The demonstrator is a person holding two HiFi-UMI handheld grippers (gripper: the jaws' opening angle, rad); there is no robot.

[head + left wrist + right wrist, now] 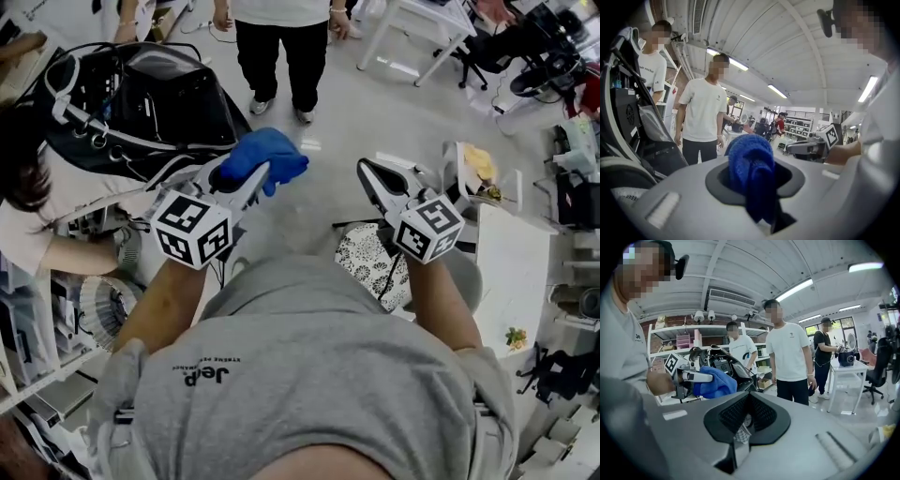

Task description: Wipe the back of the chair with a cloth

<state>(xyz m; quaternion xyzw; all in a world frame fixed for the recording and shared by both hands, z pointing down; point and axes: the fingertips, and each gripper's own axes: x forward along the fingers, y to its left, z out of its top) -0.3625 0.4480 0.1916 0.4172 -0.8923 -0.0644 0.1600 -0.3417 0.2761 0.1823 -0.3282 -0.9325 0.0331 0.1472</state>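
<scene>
A blue cloth point(267, 157) is gripped at the tip of the left tongs point(246, 173), which are raised ahead of a grey shirt point(309, 375). The right tongs point(373, 178) are held to the right of them, apart from the cloth. A black chair point(141, 89) with white straps is seen at the far left. The cloth lies just beside its right edge, and whether they touch cannot be told. A person in black trousers point(279, 52) is seen standing farther off. A patterned cushion point(364, 262) is seen under the right tongs, and a white table point(511, 267) at the right.
</scene>
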